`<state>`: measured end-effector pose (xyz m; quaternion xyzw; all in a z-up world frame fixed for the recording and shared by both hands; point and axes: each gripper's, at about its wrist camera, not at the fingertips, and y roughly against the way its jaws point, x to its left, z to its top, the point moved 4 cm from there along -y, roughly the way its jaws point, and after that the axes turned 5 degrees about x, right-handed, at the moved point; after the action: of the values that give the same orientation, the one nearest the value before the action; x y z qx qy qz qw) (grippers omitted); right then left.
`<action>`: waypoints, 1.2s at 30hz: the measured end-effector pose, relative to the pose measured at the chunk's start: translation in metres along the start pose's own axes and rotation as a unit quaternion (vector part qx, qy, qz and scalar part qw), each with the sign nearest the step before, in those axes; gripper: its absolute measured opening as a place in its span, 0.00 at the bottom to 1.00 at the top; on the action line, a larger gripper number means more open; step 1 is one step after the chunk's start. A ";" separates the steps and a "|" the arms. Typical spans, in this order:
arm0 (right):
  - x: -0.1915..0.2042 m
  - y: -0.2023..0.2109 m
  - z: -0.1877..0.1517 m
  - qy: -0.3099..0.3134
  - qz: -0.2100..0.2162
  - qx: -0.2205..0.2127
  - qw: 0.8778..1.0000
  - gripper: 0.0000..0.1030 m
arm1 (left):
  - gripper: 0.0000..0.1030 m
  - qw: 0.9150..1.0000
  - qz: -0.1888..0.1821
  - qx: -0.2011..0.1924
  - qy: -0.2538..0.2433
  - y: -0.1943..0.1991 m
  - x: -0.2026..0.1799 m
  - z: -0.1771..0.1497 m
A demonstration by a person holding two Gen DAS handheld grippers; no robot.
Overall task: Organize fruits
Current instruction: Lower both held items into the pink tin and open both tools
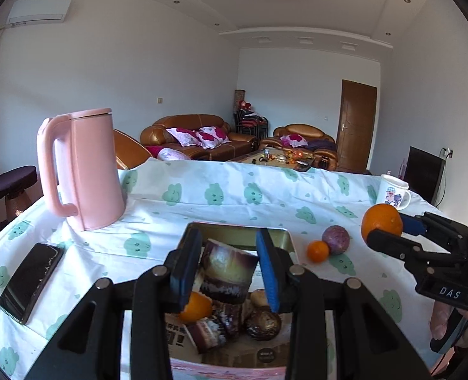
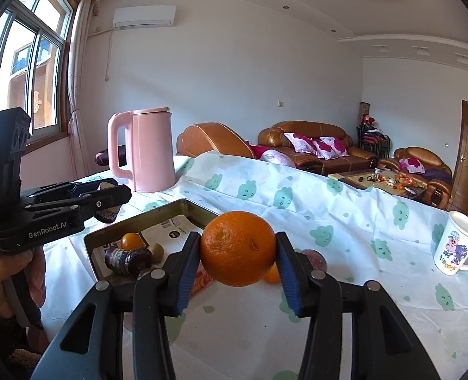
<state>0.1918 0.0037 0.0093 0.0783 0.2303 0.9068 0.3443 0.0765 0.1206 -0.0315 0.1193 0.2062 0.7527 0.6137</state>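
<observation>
Sugarcane piece, short and purple-skinned, sits between the blue pads of your left gripper; the pads press on its two sides, and you hold it in the air above the metal tray. In the tray under it lie more sugarcane pieces, a small orange and some brown round fruits on printed paper.

Your right gripper is clamped on a large orange, one blue pad on each side, and you hold it above the tablecloth, to the right of the tray. In the left wrist view this same large orange appears at the right, lifted clear of the cloth. Under it, on the cloth, a purple passion fruit and a little mandarin lie touching each other, just beside the right edge of the tray.

The pink electric kettle stands upright at the far left part of the table, and a black phone lies flat near the left edge. A white mug with a cartoon print stands at the far right, well apart from the tray. Your hand shows on the handle of the left gripper in the right wrist view
</observation>
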 end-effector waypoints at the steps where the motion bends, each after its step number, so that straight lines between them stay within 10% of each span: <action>1: 0.004 -0.004 0.002 0.002 0.005 0.002 1.000 0.47 | 0.36 1.000 0.005 0.002 0.003 0.000 0.006 -0.001; 30: 0.050 -0.101 -0.006 0.013 0.040 0.119 0.992 0.48 | 0.37 0.995 0.020 0.092 0.022 -0.027 0.043 -0.047; 36: 0.048 -0.093 -0.007 0.006 0.038 0.105 0.994 0.65 | 0.64 0.997 0.027 0.076 0.018 -0.022 0.038 -0.044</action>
<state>0.2082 0.0941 -0.0415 0.1171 0.3236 0.8902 0.2984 0.0681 0.1539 -0.0830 0.1576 0.2710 0.7528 0.5788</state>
